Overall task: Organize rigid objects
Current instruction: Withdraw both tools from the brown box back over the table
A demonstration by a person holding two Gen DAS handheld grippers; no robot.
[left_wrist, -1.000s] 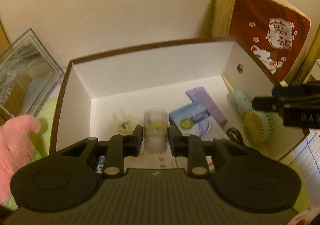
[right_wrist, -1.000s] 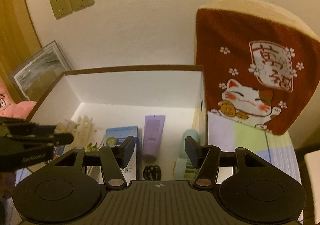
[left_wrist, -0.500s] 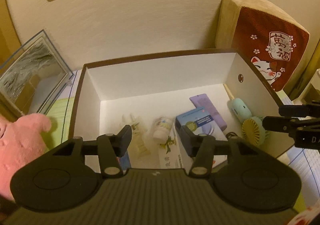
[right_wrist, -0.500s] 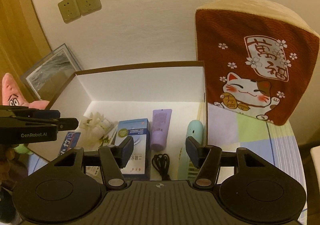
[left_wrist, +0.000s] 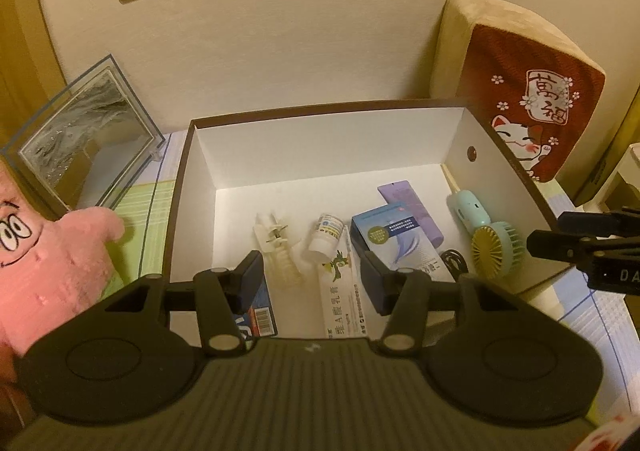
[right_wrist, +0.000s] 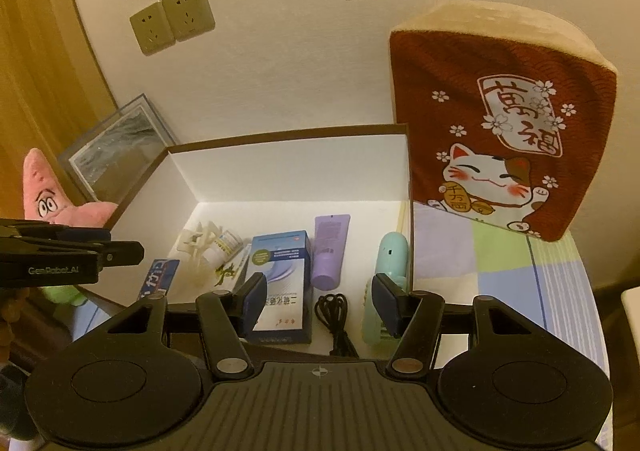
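white-walled and brown-rimmed, the open box (left_wrist: 320, 155) sits on a checked cloth against the wall, the biggest thing in both views. to its right leans a red cushion (right_wrist: 500, 123) printed with a lucky cat; to its left stand a clear picture frame (left_wrist: 84, 139) and a pink starfish plush (left_wrist: 48, 259). inside the box, the blue carton (left_wrist: 394, 239) lies near the middle with a purple tube (left_wrist: 408, 207) touching its right side. a mint handheld fan (left_wrist: 484, 231) rests by the right wall, a black cable (right_wrist: 334, 315) coiled just beside it. left of the carton lie a long white ointment box (left_wrist: 340, 291), a small white bottle (left_wrist: 326, 237) on its side, and a clear plastic piece (left_wrist: 278, 251). the left gripper (left_wrist: 312, 283) hangs above the box's near edge, released and empty. the right gripper (right_wrist: 318, 305) hovers likewise, jaws apart, grasping nothing.
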